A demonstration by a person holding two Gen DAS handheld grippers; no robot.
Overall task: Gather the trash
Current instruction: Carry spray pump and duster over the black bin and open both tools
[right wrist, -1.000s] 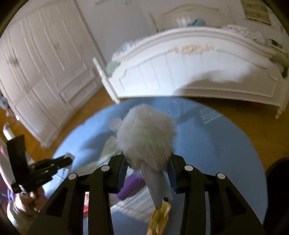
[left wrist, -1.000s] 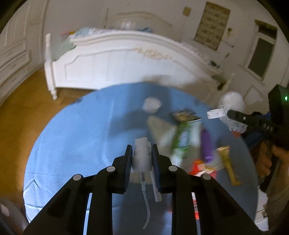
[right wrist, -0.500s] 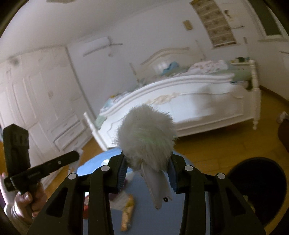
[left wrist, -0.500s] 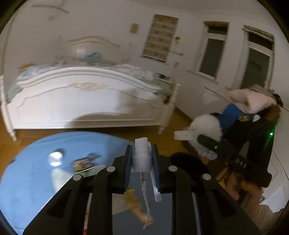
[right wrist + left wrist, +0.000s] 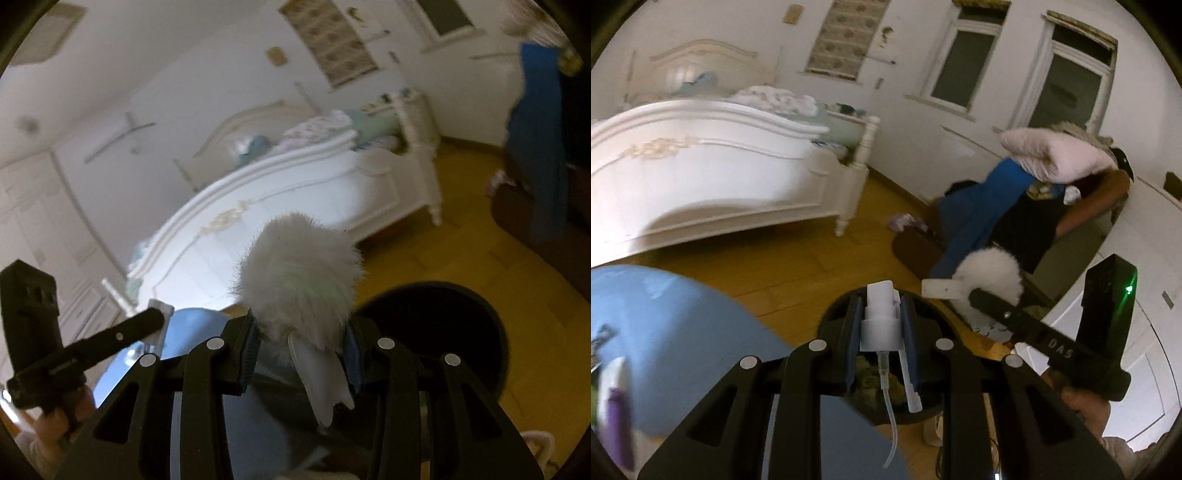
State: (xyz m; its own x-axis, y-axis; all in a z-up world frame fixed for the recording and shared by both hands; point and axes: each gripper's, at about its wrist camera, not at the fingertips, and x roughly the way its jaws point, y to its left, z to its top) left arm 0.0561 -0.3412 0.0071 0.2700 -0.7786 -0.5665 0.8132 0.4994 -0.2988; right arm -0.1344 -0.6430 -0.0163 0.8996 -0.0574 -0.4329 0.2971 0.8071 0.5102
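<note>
My left gripper [image 5: 880, 314] is shut on a white pump spray head [image 5: 880, 321] whose thin tube hangs down. It hovers over the open black trash bin [image 5: 934, 310], which has crumpled rubbish inside. My right gripper [image 5: 301, 332] is shut on a white fluffy pompom [image 5: 299, 280] with a white tag hanging below. In the right wrist view the black trash bin [image 5: 443, 325] lies just beyond and to the right of that gripper. The left wrist view also shows the pompom [image 5: 993, 273] held to the right of the bin. The right wrist view shows the left gripper [image 5: 159, 314] at the left.
A blue round table [image 5: 683, 325] sits at the left with a purple item [image 5: 615, 417] and other blurred litter on it. A white bed [image 5: 701, 177] stands behind on the yellow wooden floor [image 5: 798, 266]. A chair piled with blue cloth [image 5: 979, 206] and a pillow is at the right.
Both grippers have swung right, away from the blue table and its litter, and come over the black bin. Each still grips the same item.
</note>
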